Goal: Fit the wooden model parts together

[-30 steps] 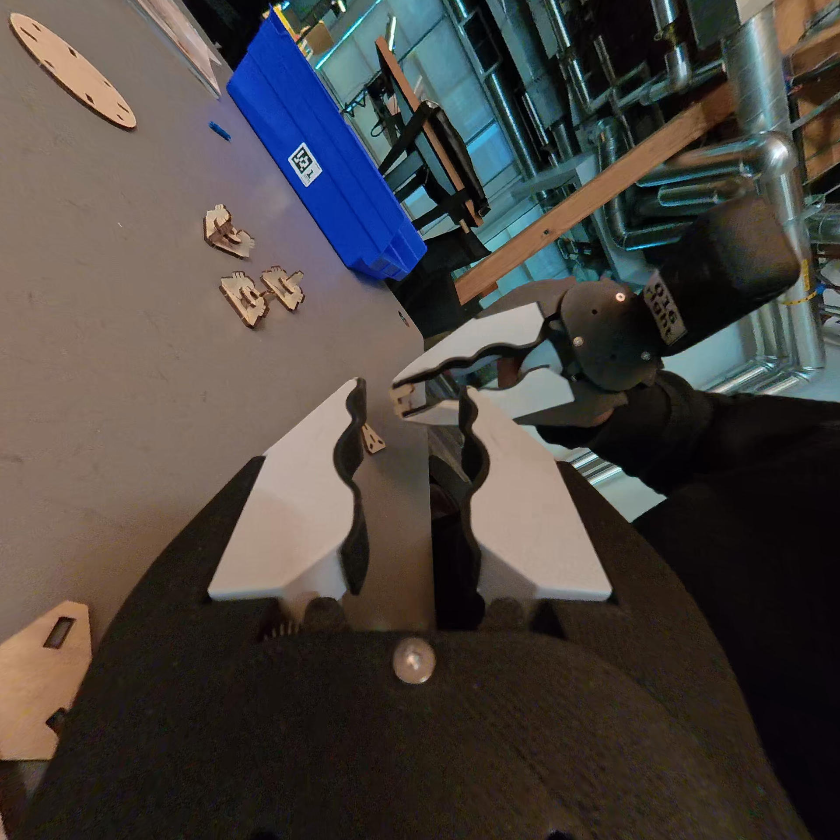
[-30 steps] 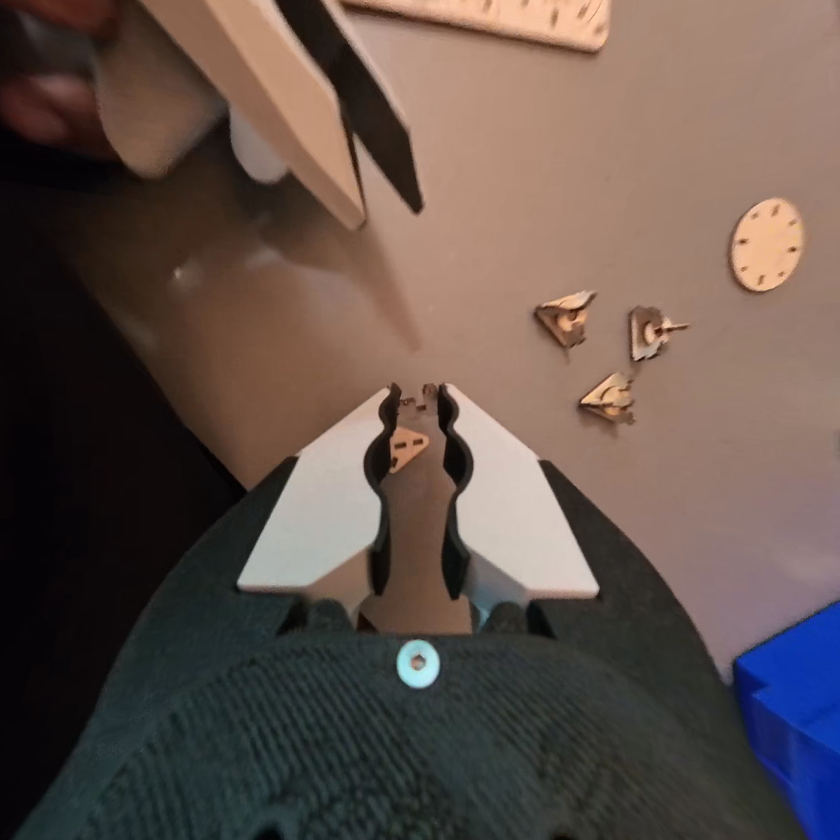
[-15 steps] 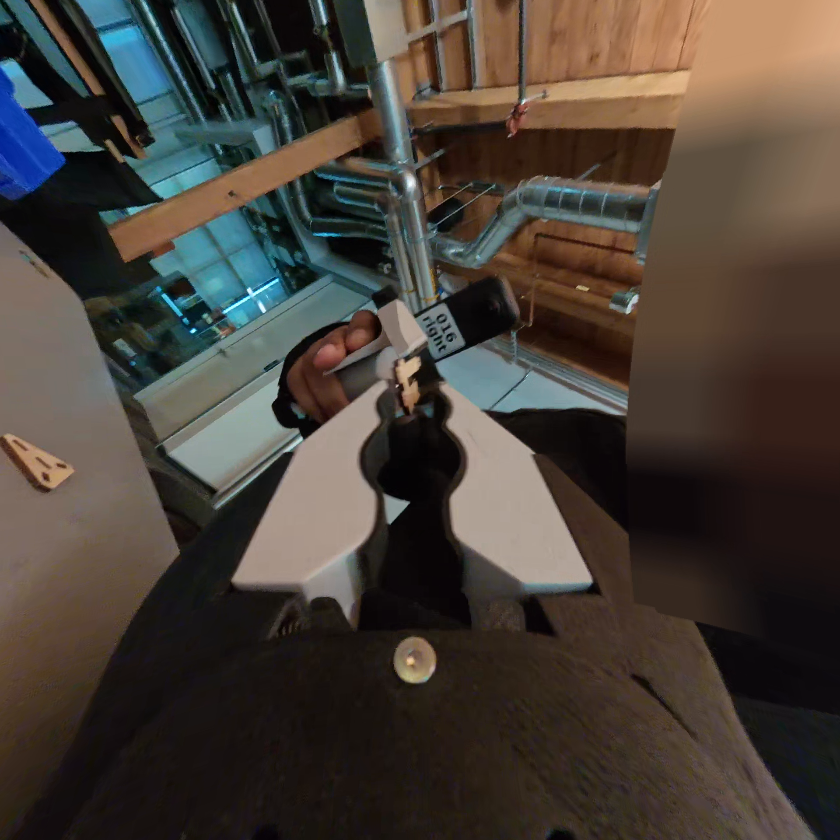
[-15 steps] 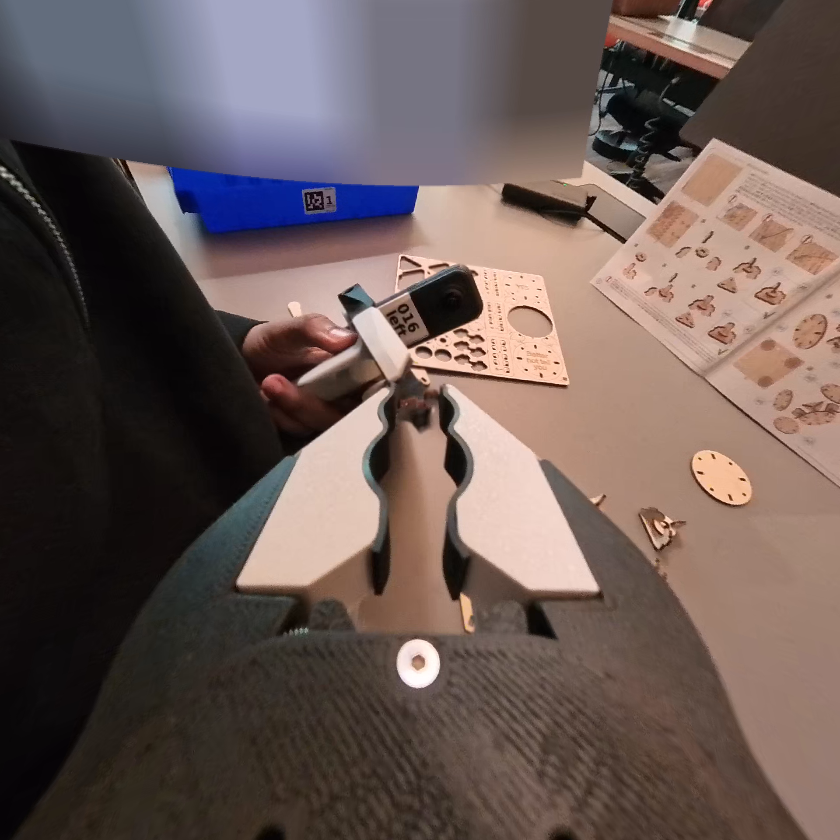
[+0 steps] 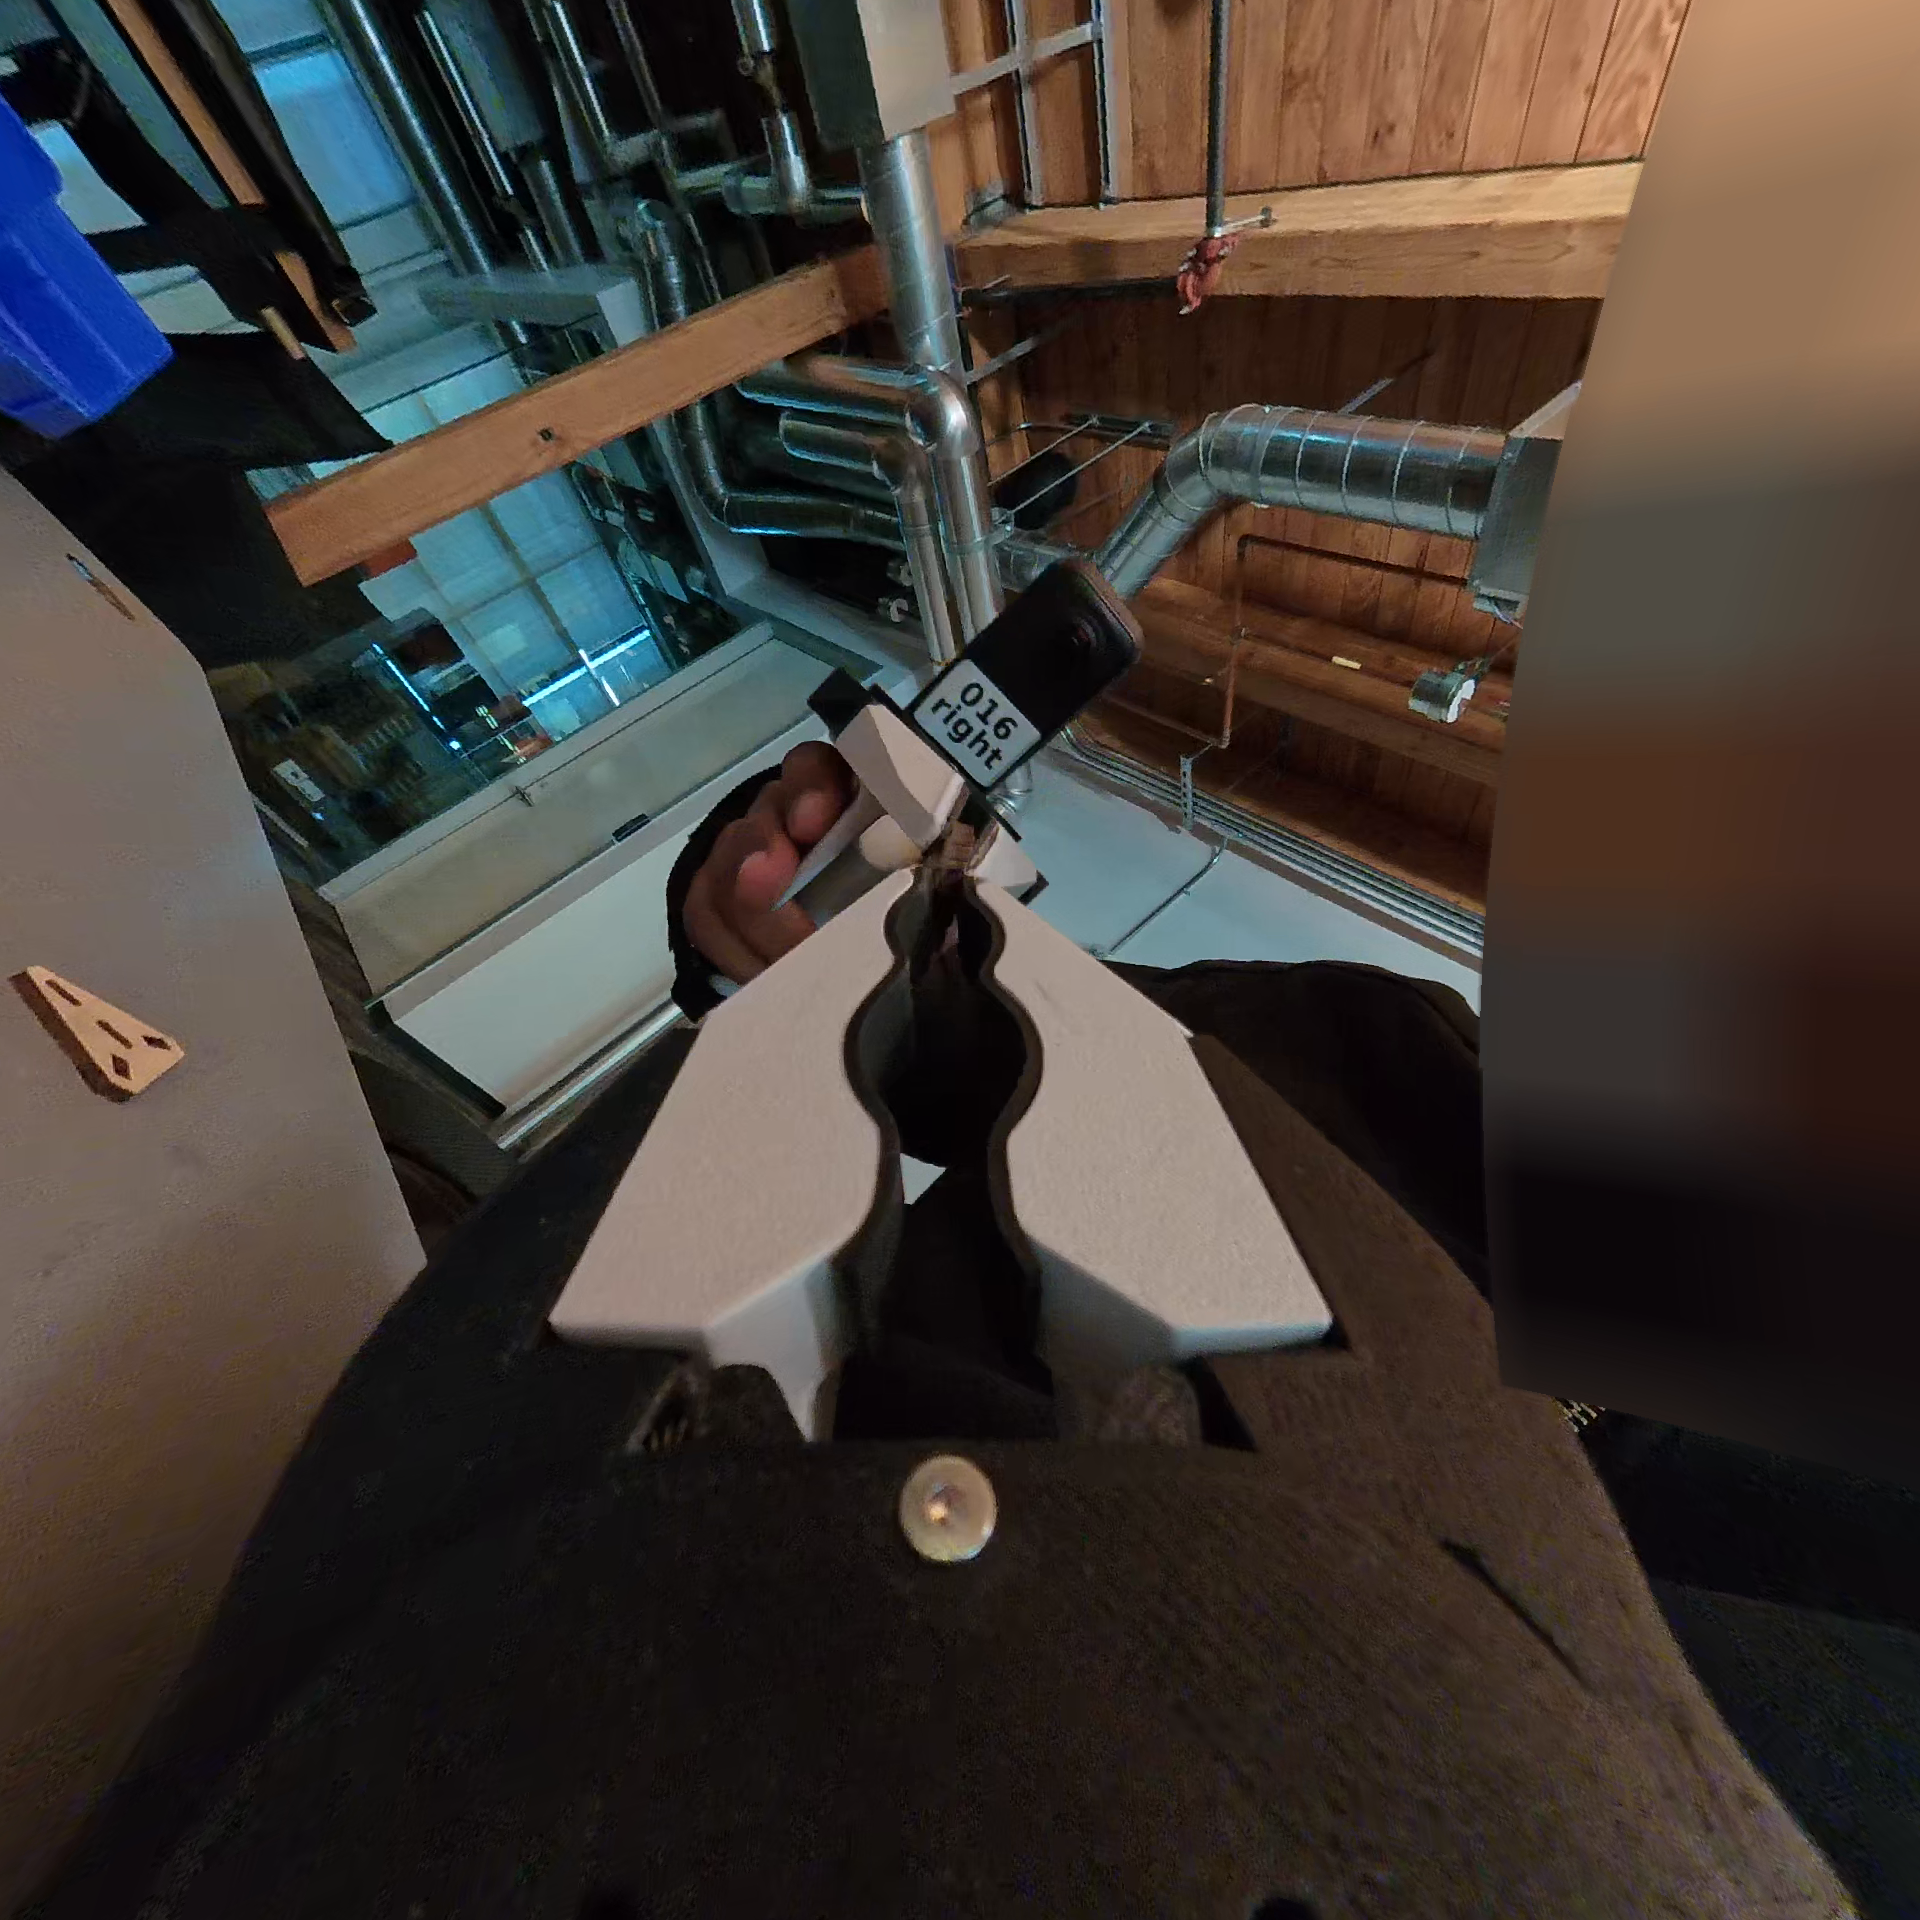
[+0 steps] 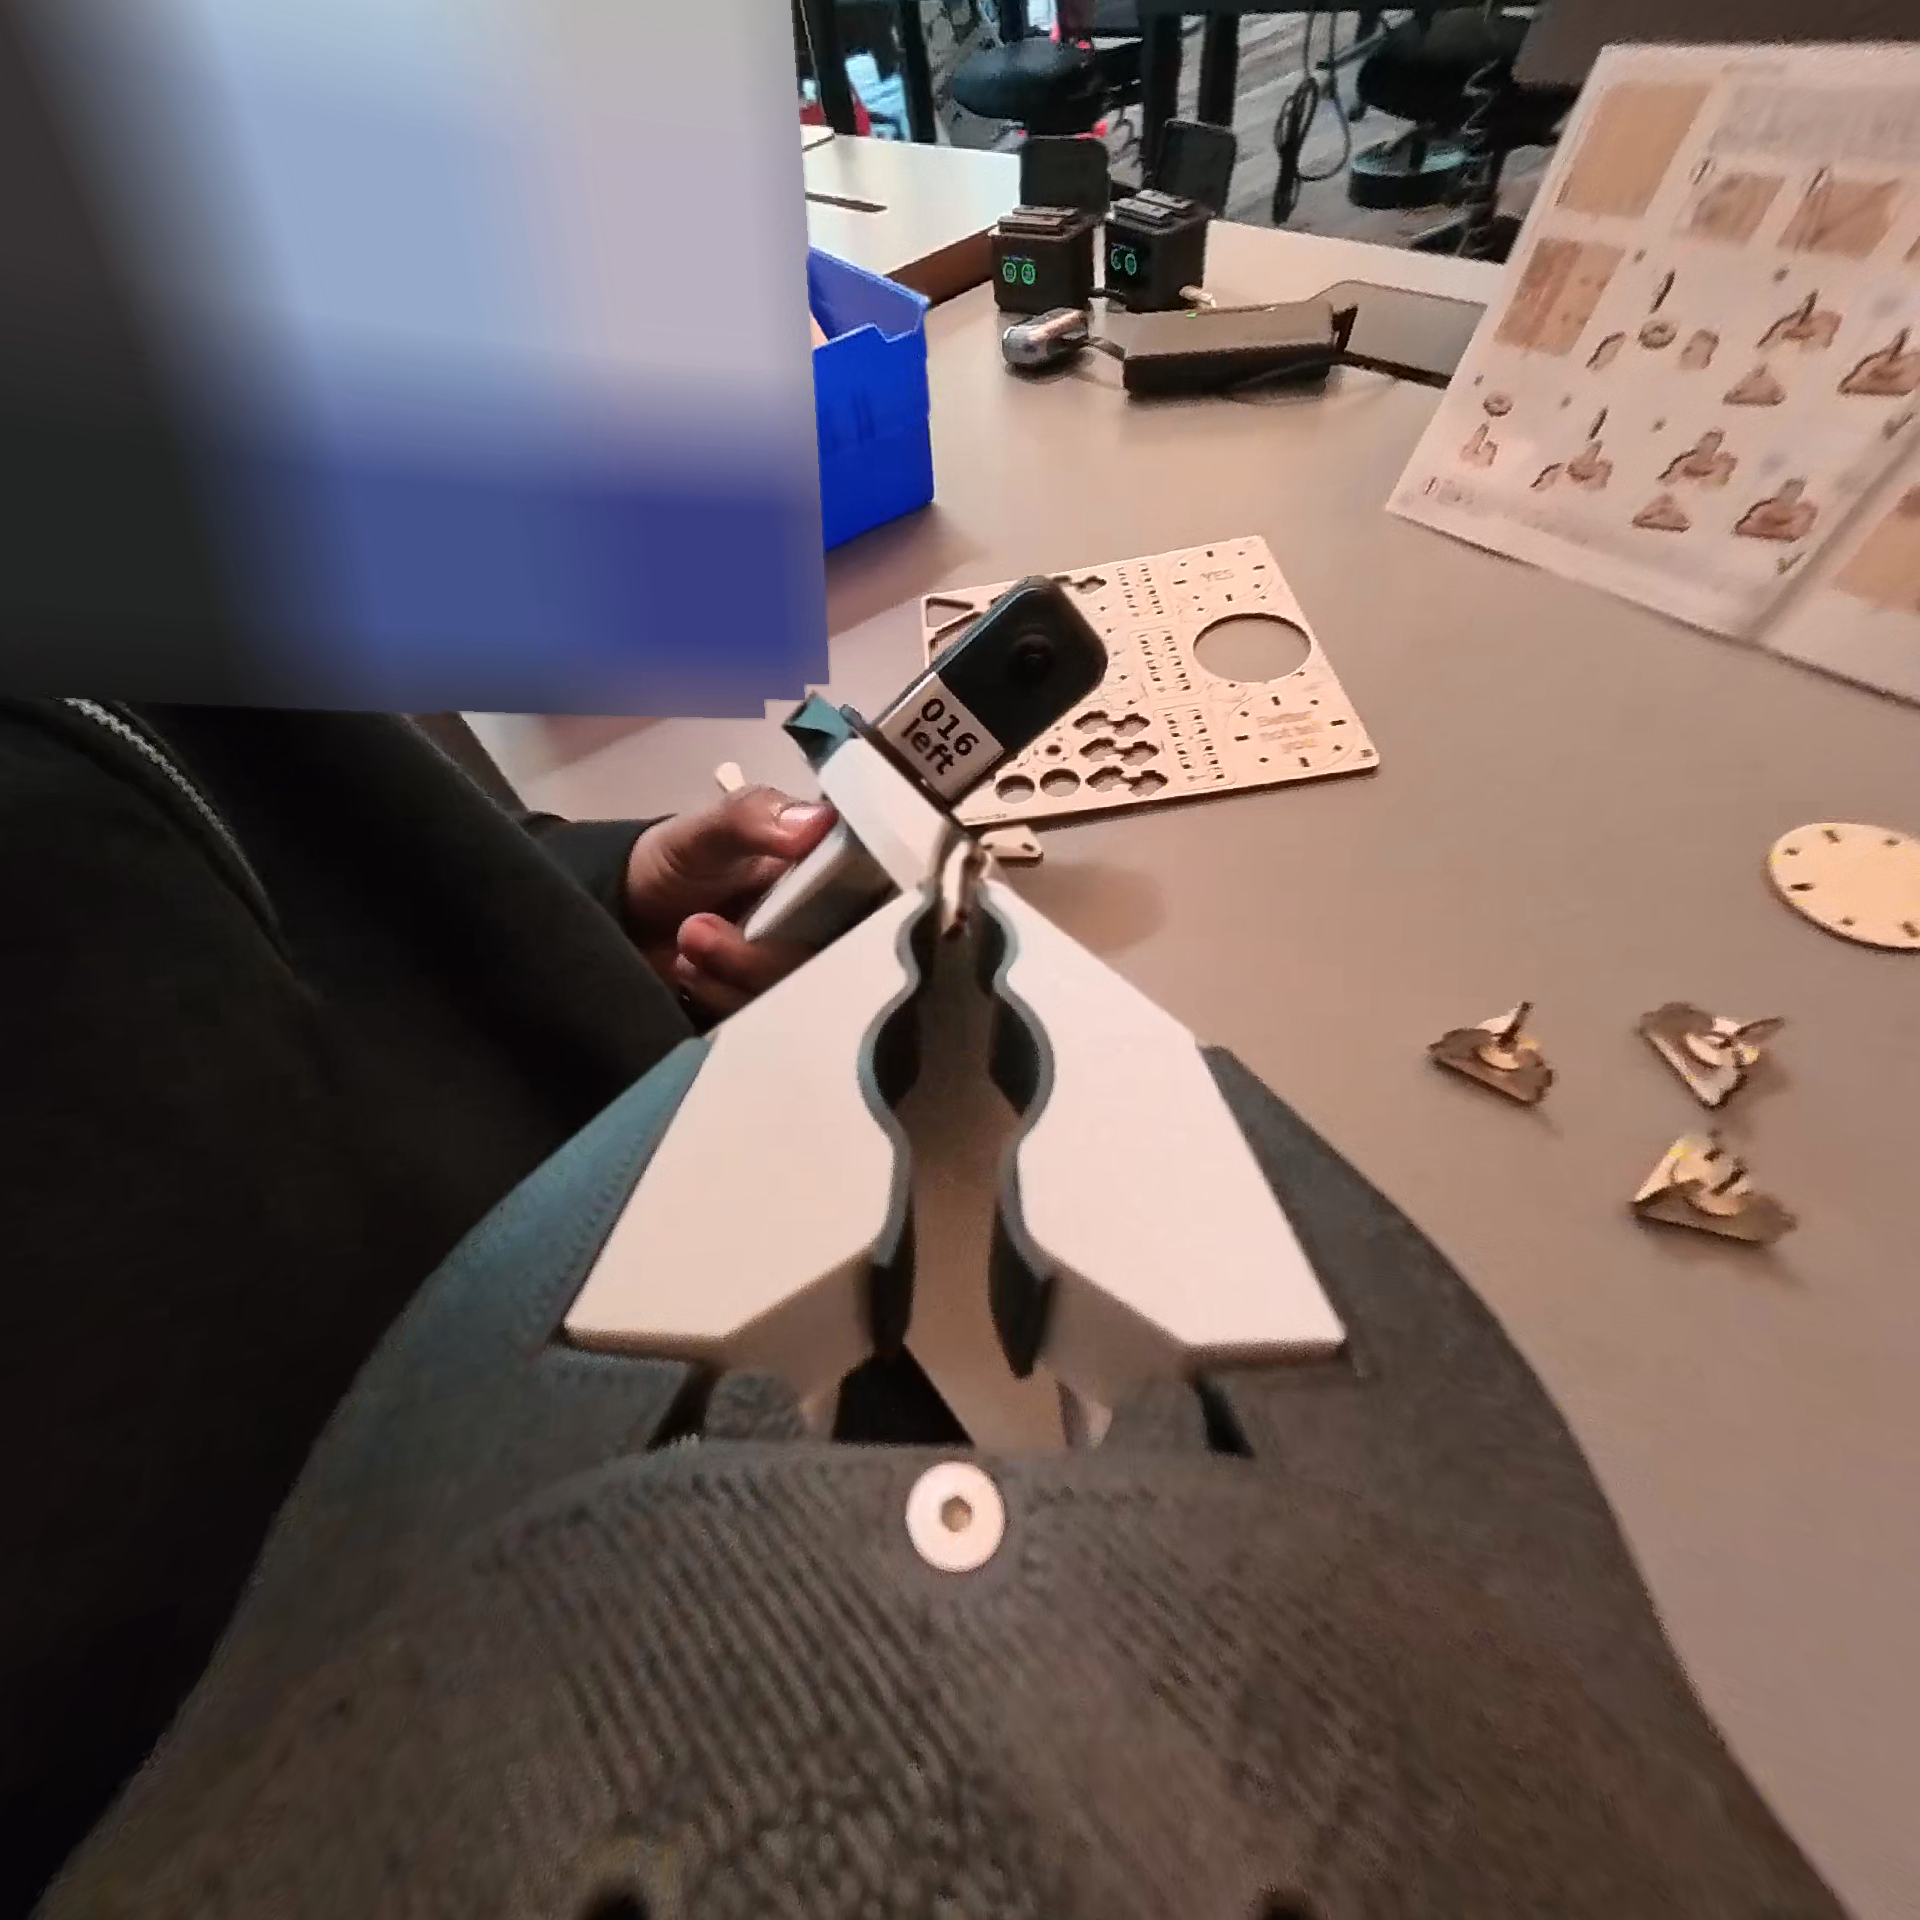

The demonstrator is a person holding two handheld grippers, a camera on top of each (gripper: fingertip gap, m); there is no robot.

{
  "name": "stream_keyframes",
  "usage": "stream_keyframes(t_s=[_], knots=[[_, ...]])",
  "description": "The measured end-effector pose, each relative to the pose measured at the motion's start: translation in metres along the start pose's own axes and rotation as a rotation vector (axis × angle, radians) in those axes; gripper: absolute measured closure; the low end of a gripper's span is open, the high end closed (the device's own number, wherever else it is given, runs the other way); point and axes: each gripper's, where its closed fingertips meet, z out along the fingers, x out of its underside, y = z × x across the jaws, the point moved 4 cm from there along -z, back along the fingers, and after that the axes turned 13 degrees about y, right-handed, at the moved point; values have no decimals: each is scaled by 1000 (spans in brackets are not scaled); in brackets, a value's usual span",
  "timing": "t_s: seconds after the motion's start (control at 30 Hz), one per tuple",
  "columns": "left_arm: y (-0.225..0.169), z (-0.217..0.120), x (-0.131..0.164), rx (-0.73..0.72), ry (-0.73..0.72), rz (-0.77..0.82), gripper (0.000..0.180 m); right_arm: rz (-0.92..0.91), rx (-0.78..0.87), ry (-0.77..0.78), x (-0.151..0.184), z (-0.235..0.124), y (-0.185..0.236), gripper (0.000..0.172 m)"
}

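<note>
Both grippers are meeting tip to tip above the desk [image 6: 1351, 987]. The left gripper [image 5: 943, 878] and right gripper [image 6: 951, 894] are each pinching the same tiny wooden piece [image 5: 951, 857]. Pulling crookedly could snap or drop it.

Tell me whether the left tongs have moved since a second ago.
Yes. The left tongs have lifted off the grey table and now meet the right tongs tip to tip above its near edge.

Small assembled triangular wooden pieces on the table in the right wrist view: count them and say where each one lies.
3, clustered on the grey table right of the fingers: one nearest the fingers, one farther right, one below them, closest to the camera. Others may be hidden behind the gripper body.
</note>
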Motion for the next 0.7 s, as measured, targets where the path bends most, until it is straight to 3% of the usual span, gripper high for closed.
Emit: stream_keyframes(t_s=[0.17,0.27,0.37,0.7], knots=[[3,-2,-1,-7,-11,-23,178,-134,96,32,1,0,0,166],[5,-5,-2,-12,-26,-38,178,-338,232,68,-1,1,3,146],[6,-4,-1,-11,-19,-45,178,-501,302,150,4,7,8,139],[2,-1,1,29,4,-46,178,-647,353,177,1,9,11,152]])
